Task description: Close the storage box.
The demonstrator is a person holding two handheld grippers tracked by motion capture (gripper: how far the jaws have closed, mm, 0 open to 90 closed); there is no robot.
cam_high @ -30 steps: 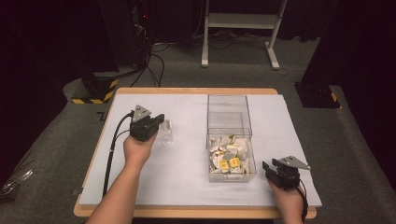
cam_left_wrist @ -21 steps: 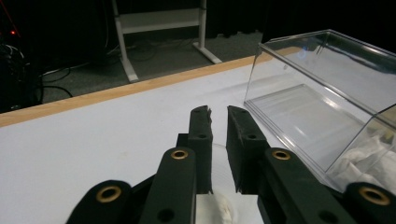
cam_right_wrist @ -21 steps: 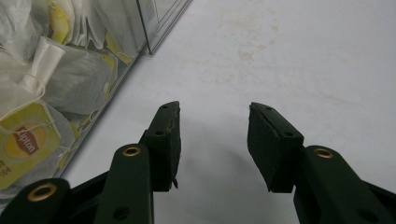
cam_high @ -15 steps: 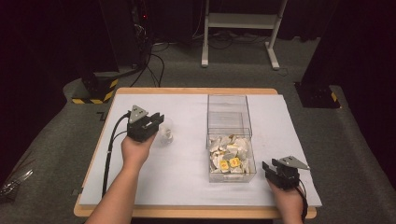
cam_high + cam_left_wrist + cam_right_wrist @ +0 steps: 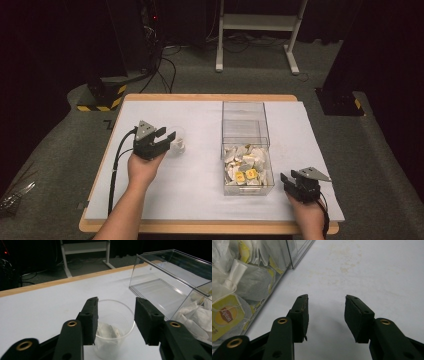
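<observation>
Releasing a tea bag (image 5: 108, 330) into the clear plastic cup (image 5: 113, 333) on the surface (image 5: 200, 180), our left claw (image 5: 115, 320) has just been opening; we lift straight up, off the rim. Right claw (image 5: 326, 316) waits open, empty.

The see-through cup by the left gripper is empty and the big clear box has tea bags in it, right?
Not quite. The cup is not empty: the left gripper view shows a tea bag lying in it, between the open jaws of the left gripper. The clear box does hold tea bags.
</observation>
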